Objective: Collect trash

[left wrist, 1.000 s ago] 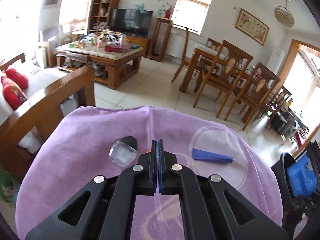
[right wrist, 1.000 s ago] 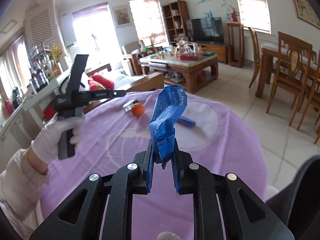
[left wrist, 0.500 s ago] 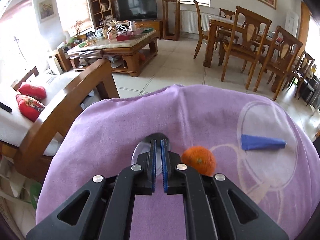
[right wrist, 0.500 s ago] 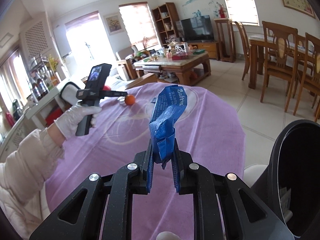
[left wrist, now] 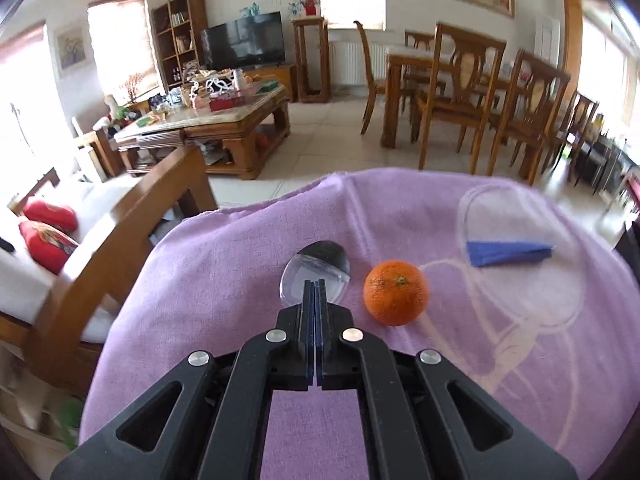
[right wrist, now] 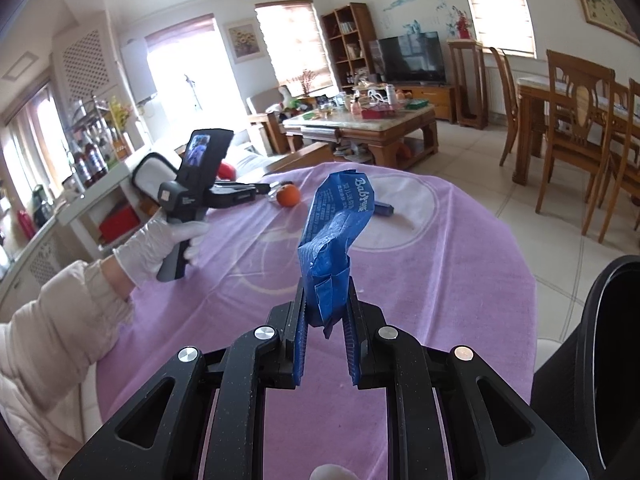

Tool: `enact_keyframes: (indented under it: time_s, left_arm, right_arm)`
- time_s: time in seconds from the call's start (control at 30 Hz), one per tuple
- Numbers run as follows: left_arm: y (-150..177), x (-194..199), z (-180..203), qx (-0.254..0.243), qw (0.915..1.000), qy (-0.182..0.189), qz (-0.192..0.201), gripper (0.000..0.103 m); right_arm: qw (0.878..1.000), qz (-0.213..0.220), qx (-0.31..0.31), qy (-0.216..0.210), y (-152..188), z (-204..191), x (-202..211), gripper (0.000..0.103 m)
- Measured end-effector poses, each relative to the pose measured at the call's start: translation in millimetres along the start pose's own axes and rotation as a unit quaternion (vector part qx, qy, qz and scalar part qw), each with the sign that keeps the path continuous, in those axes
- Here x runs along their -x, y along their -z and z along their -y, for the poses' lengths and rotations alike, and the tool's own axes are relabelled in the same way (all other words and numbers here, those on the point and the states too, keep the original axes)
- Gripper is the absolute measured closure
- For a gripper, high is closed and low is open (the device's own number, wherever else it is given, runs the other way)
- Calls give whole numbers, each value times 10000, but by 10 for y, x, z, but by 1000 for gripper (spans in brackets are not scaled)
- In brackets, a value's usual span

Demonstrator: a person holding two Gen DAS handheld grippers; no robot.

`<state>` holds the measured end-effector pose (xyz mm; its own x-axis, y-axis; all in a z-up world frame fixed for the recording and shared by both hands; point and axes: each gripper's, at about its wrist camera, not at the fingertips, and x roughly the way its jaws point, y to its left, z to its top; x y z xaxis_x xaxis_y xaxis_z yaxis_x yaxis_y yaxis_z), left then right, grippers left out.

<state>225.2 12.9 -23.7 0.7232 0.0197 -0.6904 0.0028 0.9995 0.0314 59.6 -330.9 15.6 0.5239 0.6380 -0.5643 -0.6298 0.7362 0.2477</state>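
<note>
My right gripper is shut on a crumpled blue wrapper and holds it upright above the purple tablecloth. My left gripper is shut and empty, its tips just in front of a clear plastic cup with a black lid lying on the cloth. An orange sits right of the cup, and a flat blue wrapper lies further right. The left gripper also shows in the right wrist view, next to the orange.
A black trash bin stands at the table's right edge. A wooden sofa arm is left of the table. A coffee table and dining chairs stand further off.
My left gripper has swung left and lowered to the clear cup, bringing the orange into view. My right gripper has drawn back with the blue wrapper, and the bin has come into view.
</note>
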Motion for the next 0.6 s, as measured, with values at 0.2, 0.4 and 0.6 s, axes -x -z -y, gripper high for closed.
enact_keyframes:
  time_s: [0.2, 0.4, 0.6]
  left_arm:
    - [-22, 181, 46, -352, 9987, 204, 300, 96]
    - [-150, -176, 66, -761, 9964, -360, -54, 32]
    - [-199, -311, -3, -959, 9947, -361, -66, 34]
  right_arm:
    - [9998, -57, -170, -131, 11, 48, -68, 86]
    - [9998, -38, -71, -182, 56, 2, -112, 86]
    - [9995, -32, -277, -151, 87, 159, -153, 86]
